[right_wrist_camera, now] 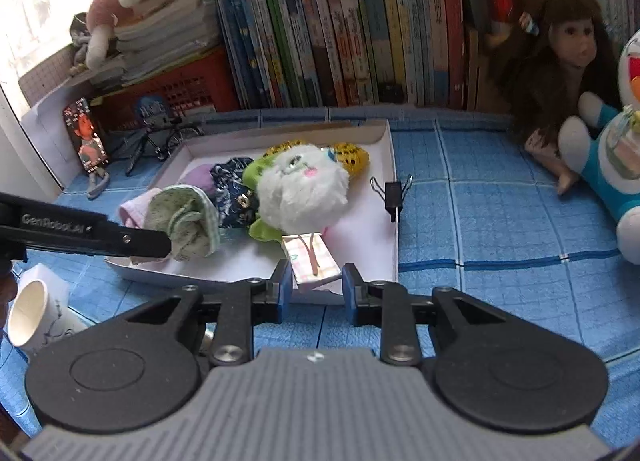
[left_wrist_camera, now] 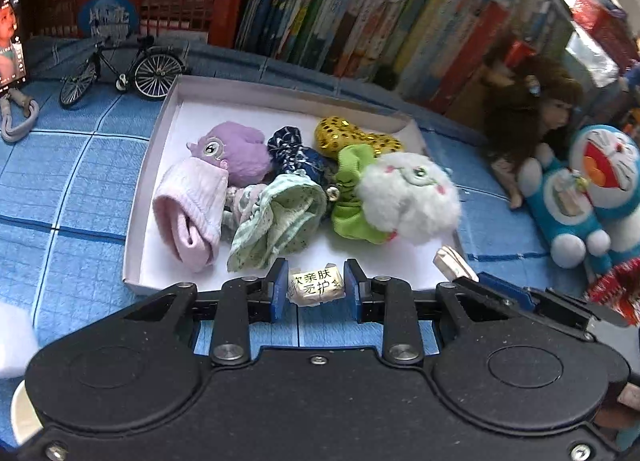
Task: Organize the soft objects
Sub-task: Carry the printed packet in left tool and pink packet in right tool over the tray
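Two wrist views look down at a shallow white tray (left_wrist_camera: 144, 197) on a blue checked cloth (left_wrist_camera: 72, 165), with a row of books across the top of each frame.

In the left wrist view, the left gripper (left_wrist_camera: 316, 287) at bottom centre holds a small white tissue packet with printed characters (left_wrist_camera: 316, 286); its blue pads are narrowly spaced and press the packet's two ends, so the packet's long axis runs left to right across the jaws. The packet sits at the tray's near edge, just below the pile of soft things in mid-frame: a pink sock (left_wrist_camera: 190, 209), a purple plush (left_wrist_camera: 236, 151), a green patterned cloth (left_wrist_camera: 278, 221), a green scrunchie (left_wrist_camera: 352, 197) and a white fluffy plush (left_wrist_camera: 408, 197).

In the right wrist view, the right gripper (right_wrist_camera: 314, 283) is likewise narrowly closed on a checked tissue packet (right_wrist_camera: 312, 261) banded by a strap, its length pointing away up the frame over the tray's near right corner. A black binder clip (right_wrist_camera: 394, 193) grips the tray's right wall.

Both packets appear ready to be set down; the bare tray floor lies directly ahead of each gripper.
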### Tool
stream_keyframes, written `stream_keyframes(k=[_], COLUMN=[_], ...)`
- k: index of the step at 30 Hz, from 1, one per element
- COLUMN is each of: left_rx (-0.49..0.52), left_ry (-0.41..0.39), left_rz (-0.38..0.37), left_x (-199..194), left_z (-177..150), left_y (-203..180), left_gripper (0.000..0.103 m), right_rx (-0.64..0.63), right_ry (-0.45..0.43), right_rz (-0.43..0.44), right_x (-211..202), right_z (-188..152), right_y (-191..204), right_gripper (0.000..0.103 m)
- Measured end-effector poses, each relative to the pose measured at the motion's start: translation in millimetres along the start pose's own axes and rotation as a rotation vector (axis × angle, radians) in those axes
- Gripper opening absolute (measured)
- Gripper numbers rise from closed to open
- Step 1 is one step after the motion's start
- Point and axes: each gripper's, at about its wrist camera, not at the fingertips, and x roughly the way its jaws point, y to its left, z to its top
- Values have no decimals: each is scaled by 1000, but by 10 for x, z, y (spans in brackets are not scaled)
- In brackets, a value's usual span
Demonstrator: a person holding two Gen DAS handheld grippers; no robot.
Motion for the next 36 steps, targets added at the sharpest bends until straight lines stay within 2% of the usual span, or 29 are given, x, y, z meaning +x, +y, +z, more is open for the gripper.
stream_keyframes(k=[14,24,31,36], left_rx=[-17,-30,-52,-27], left_ry=[44,43,35,51], left_rz=[70,115,114,100], left_x=[553,776,840,828], left_z=[143,289,385,337], left_y=[2,46,78,32], left_gripper=[28,28,28,37], right_rx=[74,123,132,119], right_ry=[50,57,81,91], right_rz=[32,40,32,27], right_x=[399,602,712,698], right_z=[64,212,256,245], right_y=[-124,-119,-114,-105], right_gripper=[33,33,33,38])
